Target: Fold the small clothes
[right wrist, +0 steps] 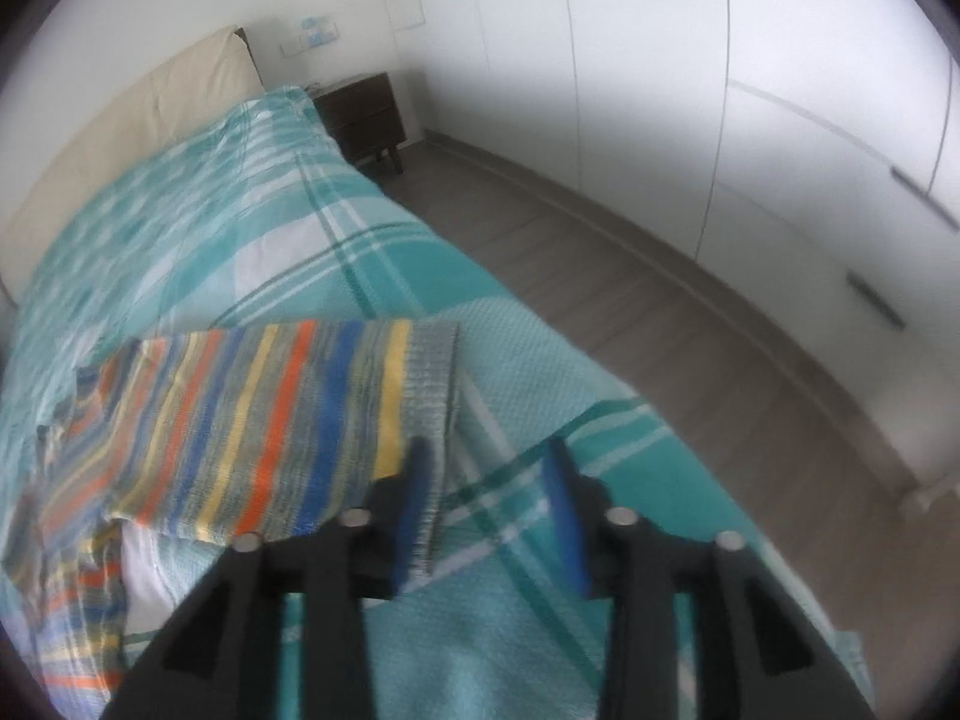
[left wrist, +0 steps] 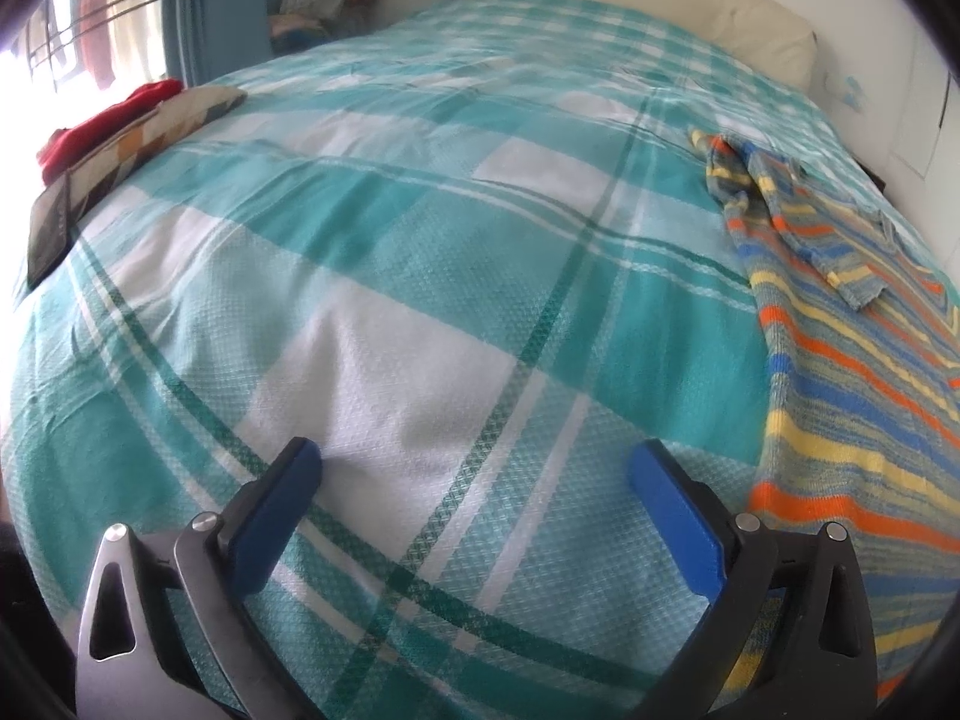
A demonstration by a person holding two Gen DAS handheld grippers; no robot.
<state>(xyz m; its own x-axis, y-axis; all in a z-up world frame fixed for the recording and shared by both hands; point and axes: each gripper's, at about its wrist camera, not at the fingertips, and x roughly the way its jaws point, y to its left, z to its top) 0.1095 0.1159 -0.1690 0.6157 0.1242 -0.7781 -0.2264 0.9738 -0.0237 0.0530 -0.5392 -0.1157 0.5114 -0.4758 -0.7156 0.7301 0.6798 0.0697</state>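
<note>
1. Landmark: a bed covered by a teal-and-white plaid bedspread, with a cream headboard at its far end
2. Task item: a striped knit sweater in orange, blue, yellow and grey lies flat on the bedspread along its right side; one sleeve is folded back over the body
3. Left gripper: jaws spread wide, nothing between the blue pads, poised above bare bedspread, just left of the sweater's hem
4. Right gripper: jaws apart, not clamping; its left finger lies over the sweater's grey ribbed hem. This view is blurred, so contact cannot be judged
5. Surroundings: a red garment and a patterned cushion sit at the bedspread's far left edge; a dark nightstand stands beside the bed's head, white wardrobe doors across the wood floor
6. Obstructions: nothing lies upon the sweater's body except its own sleeve
</note>
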